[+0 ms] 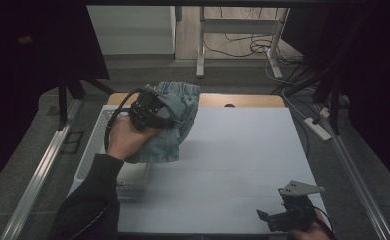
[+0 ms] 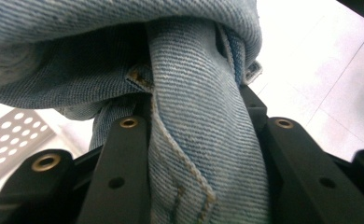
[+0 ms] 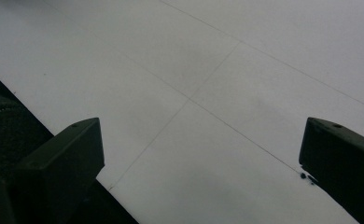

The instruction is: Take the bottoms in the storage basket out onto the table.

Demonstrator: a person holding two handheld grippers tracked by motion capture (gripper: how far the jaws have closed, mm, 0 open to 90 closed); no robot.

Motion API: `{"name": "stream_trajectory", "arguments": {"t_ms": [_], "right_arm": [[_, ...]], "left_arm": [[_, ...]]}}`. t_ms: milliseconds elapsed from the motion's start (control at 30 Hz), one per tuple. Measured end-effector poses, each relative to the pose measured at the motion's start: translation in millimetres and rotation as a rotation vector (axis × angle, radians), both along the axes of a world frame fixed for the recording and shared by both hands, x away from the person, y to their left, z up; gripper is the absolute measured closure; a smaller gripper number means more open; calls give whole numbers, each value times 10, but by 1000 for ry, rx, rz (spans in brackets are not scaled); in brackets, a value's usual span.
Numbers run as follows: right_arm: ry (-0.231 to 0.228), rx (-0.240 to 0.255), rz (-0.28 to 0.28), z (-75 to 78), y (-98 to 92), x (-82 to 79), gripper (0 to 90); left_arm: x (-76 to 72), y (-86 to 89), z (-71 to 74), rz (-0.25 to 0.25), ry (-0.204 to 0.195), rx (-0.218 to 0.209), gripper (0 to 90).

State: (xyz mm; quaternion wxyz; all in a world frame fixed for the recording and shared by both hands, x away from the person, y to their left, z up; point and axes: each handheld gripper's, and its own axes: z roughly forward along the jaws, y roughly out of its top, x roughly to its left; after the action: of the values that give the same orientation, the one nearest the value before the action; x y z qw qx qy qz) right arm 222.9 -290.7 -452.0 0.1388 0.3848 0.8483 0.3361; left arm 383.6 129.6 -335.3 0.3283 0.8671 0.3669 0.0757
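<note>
One gripper loaded, one idle
My left gripper [image 1: 159,111] is clamped on the denim garment [image 1: 175,117] at far-left; my right gripper [image 1: 283,215], jaws apart, sits well away near-right

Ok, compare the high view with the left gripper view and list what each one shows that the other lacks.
High view alone: the right tool, open, low over the table's near right corner, the person's left hand, and the floor cables beyond the table. Left gripper view alone: the denim's seam stitching up close, a thick fold clamped between the black jaws. Shared: the light-blue denim garment, the left tool shut on it, and the pale table.
</note>
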Motion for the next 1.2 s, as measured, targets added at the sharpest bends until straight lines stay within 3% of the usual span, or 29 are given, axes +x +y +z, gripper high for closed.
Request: {"name": "stream_trajectory", "arguments": {"t_ms": [500,1200], "right_arm": [[-1,0,5,-1,1,-3,2],[-8,-4,5,1,1,-9,2]], "left_arm": [[23,-328,23,-51,-19,6,653],[104,-876,-110,-127,-27,27,652]]}}
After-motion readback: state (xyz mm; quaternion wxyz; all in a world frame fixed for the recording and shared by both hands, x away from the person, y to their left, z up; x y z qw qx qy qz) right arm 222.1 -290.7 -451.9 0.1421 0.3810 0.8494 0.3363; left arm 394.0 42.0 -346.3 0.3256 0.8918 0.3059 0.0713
